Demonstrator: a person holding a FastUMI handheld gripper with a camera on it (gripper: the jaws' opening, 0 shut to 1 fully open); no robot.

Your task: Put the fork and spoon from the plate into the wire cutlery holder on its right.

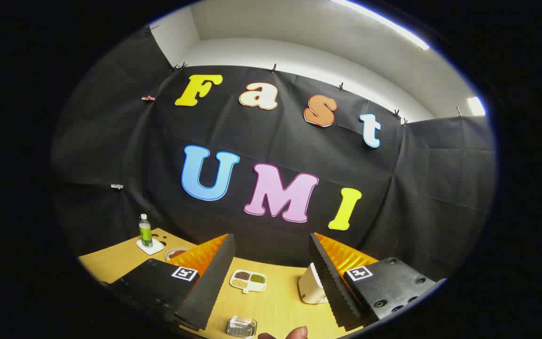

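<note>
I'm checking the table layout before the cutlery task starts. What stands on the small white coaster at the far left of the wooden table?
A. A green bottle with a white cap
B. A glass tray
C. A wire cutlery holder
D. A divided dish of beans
A: the green bottle stands upright on the white coaster, well beyond the open, empty fingers of the hand-held gripper; the divided dish lies between those fingers instead.

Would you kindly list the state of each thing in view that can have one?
hand-held gripper: fingers open, holding nothing, raised above the table.
bottle: upright on a white coaster, capped.
divided dish: flat on the table, three compartments filled.
small glass container: upright between the fingers, contents unclear.
white object: standing by the right finger.
</note>
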